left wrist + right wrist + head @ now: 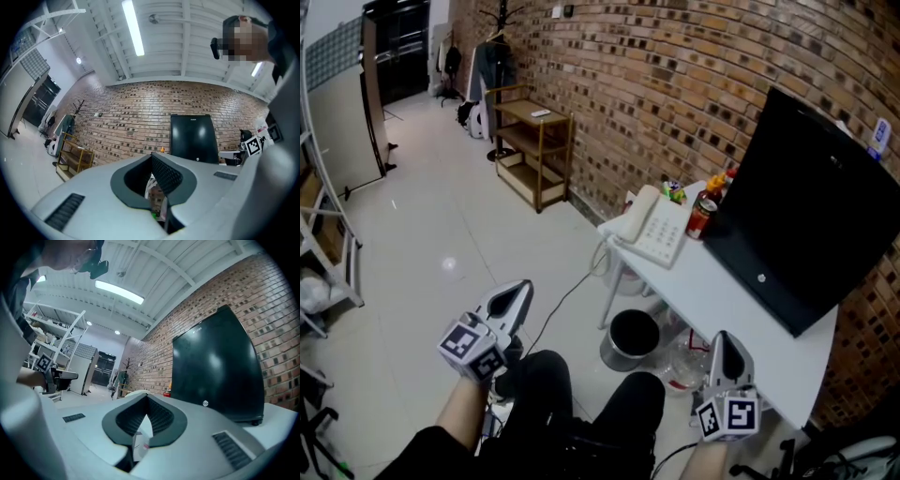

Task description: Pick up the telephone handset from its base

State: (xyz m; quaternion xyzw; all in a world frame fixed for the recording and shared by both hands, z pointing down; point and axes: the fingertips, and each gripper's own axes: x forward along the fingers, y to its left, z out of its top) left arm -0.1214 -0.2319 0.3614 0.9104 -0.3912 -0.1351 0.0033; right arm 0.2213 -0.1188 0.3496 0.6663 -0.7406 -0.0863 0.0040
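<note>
A white telephone sits on the near-left end of the white table [741, 314]. Its handset [636, 216] lies in the cradle on the left side of the base [667, 234], and a cord hangs down to the floor. My left gripper [514, 292] is low at the left, over the person's lap and well short of the table, with its jaws shut and nothing in them. My right gripper [727, 343] is low at the right, beside the table's near edge, also shut and empty. In the left gripper view [151, 155] and the right gripper view [146, 397] the jaws meet at the tips.
A large black monitor [806, 216] leans against the brick wall behind the phone. A red bottle [703, 214] and small items stand beside the phone. Under the table are a black bin [631, 339] and a clear jug [686, 361]. A wooden shelf [530, 141] stands further along the wall.
</note>
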